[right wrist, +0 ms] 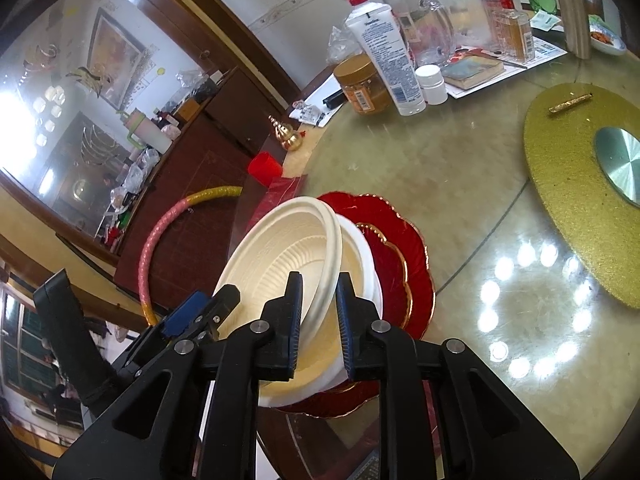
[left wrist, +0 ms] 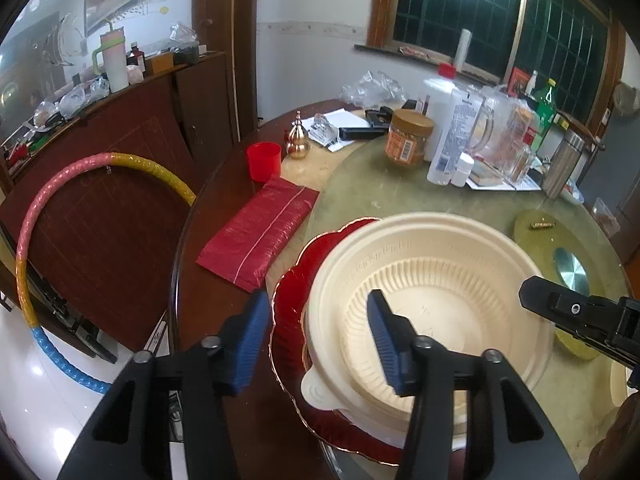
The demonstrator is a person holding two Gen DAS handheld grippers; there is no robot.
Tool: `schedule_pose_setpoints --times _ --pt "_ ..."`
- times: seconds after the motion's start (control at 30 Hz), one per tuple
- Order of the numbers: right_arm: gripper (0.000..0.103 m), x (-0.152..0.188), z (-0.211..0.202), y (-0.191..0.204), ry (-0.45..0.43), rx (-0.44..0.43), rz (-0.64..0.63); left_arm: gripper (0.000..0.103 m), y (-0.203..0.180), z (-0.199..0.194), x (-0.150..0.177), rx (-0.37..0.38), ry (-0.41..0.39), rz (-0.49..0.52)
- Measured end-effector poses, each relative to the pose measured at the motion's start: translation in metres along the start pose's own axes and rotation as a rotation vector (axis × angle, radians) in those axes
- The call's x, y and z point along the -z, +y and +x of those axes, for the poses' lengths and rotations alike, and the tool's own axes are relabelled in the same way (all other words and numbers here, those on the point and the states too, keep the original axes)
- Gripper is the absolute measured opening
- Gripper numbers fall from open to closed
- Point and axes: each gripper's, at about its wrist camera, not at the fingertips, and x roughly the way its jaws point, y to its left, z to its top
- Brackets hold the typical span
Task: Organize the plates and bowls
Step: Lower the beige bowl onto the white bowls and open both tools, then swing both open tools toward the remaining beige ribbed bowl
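Surface: round glass-topped table [right wrist: 460, 184], bottles and jars crowded at its far side.
Red plates [right wrist: 404, 240]: stacked near the table's near edge, gold rims showing.
Cream bowl [left wrist: 432, 280]: tilted above a second bowl on the plates.
Right gripper [right wrist: 319, 316]: clenched on the cream bowl's rim.
Left gripper [left wrist: 316, 340]: released, fingers spread across the bowl's near-left rim.

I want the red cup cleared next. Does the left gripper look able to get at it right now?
Probably yes. The left gripper is open and holds nothing, and the red cup stands upright near the table edge, with only the flat red packet lying on the way.
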Motion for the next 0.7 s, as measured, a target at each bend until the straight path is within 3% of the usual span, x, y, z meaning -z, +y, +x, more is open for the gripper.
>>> schedule_pose_setpoints --times 0.03,0.1,0.13,0.37,0.5,0.7 --pt "0.033 -0.001 -0.001 -0.002 -0.006 -0.002 0.01 0.056 0.0 -0.001 -0.001 0.0 -0.004 -0.001" --pt "0.059 -0.001 -0.003 -0.005 -0.02 -0.009 0.024 0.062 0.0 -0.002 -0.002 0.001 -0.01 -0.002" --pt "0.061 -0.001 -0.004 -0.005 -0.027 -0.011 0.03 0.066 0.0 -0.002 -0.002 0.002 -0.016 -0.005" --pt "0.062 -0.005 -0.017 -0.016 -0.079 -0.039 0.083 0.079 -0.001 -0.012 -0.005 -0.012 -0.067 -0.012" --pt "0.07 -0.005 -0.023 -0.024 -0.091 -0.056 0.122 0.079 -0.006 -0.015 -0.007 -0.011 -0.076 0.003" --pt "0.07 -0.003 -0.027 -0.028 -0.083 -0.061 0.131 0.079 -0.014 -0.02 -0.007 -0.005 -0.088 0.02"
